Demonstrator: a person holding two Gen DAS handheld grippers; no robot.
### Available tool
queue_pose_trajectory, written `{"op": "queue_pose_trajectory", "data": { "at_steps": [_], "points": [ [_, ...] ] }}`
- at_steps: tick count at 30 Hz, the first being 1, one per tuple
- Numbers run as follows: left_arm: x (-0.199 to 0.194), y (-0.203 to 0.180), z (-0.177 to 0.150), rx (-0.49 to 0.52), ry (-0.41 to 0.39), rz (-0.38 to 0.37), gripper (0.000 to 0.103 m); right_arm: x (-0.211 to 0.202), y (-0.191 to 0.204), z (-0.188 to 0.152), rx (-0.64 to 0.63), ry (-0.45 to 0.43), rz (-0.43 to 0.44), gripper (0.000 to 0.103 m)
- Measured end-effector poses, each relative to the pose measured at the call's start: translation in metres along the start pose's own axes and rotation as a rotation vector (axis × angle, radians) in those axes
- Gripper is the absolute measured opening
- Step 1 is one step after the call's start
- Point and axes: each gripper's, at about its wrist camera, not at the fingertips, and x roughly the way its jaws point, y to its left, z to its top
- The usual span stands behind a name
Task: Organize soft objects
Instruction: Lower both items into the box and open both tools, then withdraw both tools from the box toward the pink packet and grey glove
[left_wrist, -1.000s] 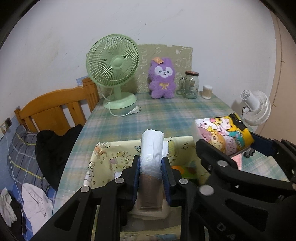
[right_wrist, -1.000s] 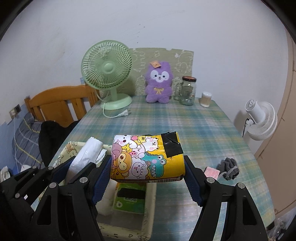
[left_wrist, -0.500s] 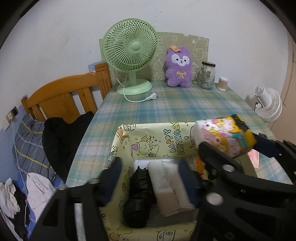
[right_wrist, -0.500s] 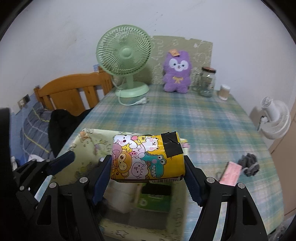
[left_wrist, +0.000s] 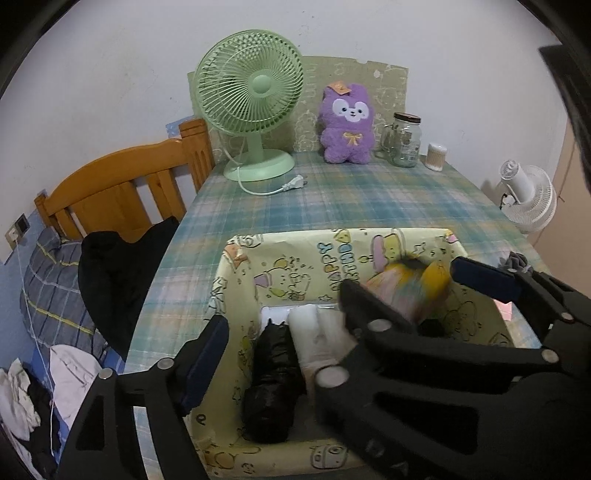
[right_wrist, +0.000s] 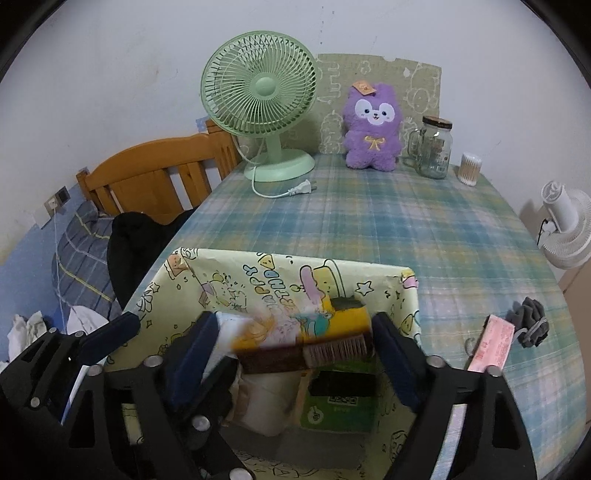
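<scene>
Biggest thing in shot is the plaid-cloth table (right_wrist: 388, 229), and near its front edge sits the yellow cartoon-print box (right_wrist: 236, 280), open at the top and filling up. Inside it lie a black bagged roll (left_wrist: 271, 384) beside a white wrapped roll (left_wrist: 314, 339), with a green tissue pack (right_wrist: 338, 406) at the bottom on the right.

Now the action: the cartoon tissue pack (right_wrist: 314, 325), yellow with a black tape patch, is blurred and tilted between the right gripper (right_wrist: 291, 354) jaws, which are opening. The pads look clear of it on both sides, so it reads as dropping into the box over the green pack. The left gripper (left_wrist: 280, 325) hangs above the rolls, jaws opening too, nothing between them.

Handling call: that pack looks light and squashy with a slick film wrapper, so take it across the short width, mid-body, with a gentle squeeze; pinch a corner and it would likely slide or crumple.

Far end of the table, the purple plush (right_wrist: 371, 129) sits upright by the green fan (right_wrist: 262, 99), well apart from the box. Off to the right lie a pink packet (right_wrist: 489, 345) and a grey scrunchie (right_wrist: 528, 321).
</scene>
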Motion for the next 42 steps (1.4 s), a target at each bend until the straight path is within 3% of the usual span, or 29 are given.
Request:
{"op": "queue_pose_trajectory", "data": {
  "at_steps": [19,42],
  "points": [
    [-0.023,-0.046,0.012,0.033,-0.083,-0.07,0.089,-0.045,-0.042,0.002,0.028,-0.058,-0.093,0.095],
    [-0.062,-0.095,0.03,0.049,-0.185,-0.092,0.09,-0.113,-0.081,0.009,0.021,-0.194,-0.155,0.095]
  ]
}}
